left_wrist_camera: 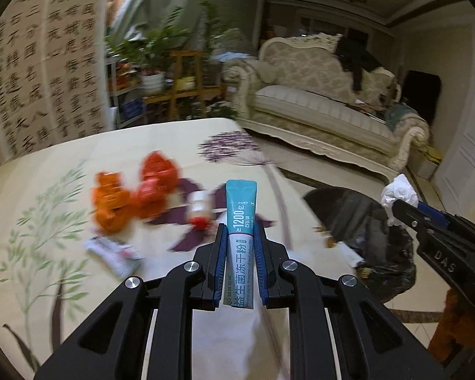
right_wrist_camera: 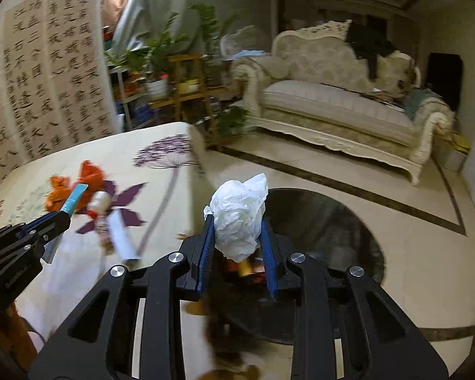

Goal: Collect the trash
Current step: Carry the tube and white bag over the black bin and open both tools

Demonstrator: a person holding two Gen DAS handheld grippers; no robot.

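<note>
My left gripper is shut on a teal and white powder sachet and holds it upright above the table. My right gripper is shut on a crumpled white tissue over a black trash bag on the floor beside the table. The right gripper with the tissue shows at the right of the left wrist view. Orange wrappers, a small red-capped bottle and a flat white packet lie on the flowered tablecloth. The trash bag holds some trash.
A cream sofa stands across the tiled floor. Potted plants on wooden shelves stand behind the table. A calligraphy screen is at the left. The table edge runs beside the bag.
</note>
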